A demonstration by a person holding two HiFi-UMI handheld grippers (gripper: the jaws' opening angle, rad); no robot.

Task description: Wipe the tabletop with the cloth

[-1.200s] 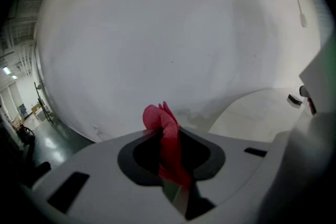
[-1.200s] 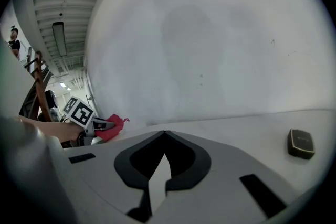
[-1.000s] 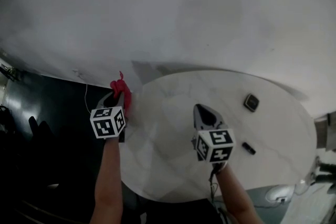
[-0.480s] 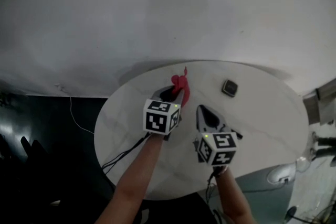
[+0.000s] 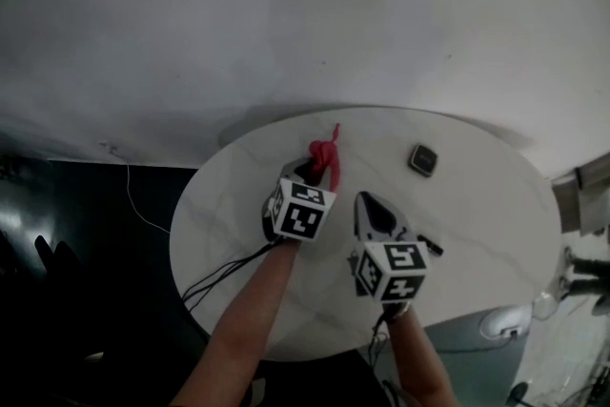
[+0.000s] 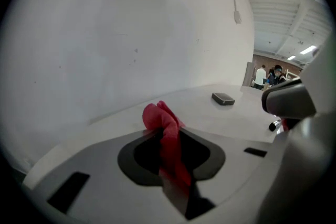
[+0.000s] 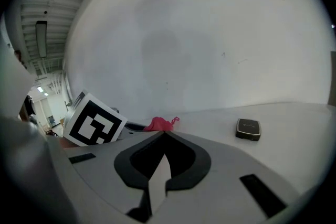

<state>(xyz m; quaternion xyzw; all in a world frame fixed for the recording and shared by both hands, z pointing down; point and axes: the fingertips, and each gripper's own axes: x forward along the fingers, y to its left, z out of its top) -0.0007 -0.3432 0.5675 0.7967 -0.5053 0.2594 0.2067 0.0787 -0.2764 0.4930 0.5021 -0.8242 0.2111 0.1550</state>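
A red cloth (image 5: 326, 152) is pinched in my left gripper (image 5: 315, 170), which is shut on it over the middle of the round white tabletop (image 5: 477, 224). In the left gripper view the cloth (image 6: 164, 128) bunches up out of the closed jaws and hangs between them. My right gripper (image 5: 372, 205) sits just right of the left one, jaws shut with nothing in them. From the right gripper view the cloth (image 7: 159, 124) shows as a small red lump ahead on the left, beside the left gripper's marker cube (image 7: 94, 126).
A small dark square device (image 5: 423, 159) lies on the table to the right of the cloth. A short black pen-like object (image 5: 429, 245) lies near my right gripper. Cables (image 5: 224, 267) trail off the table's left front edge. A white wall (image 5: 305, 14) stands behind.
My left gripper carried the cloth from the table's left edge to its middle, then held almost still. The right gripper barely moved.
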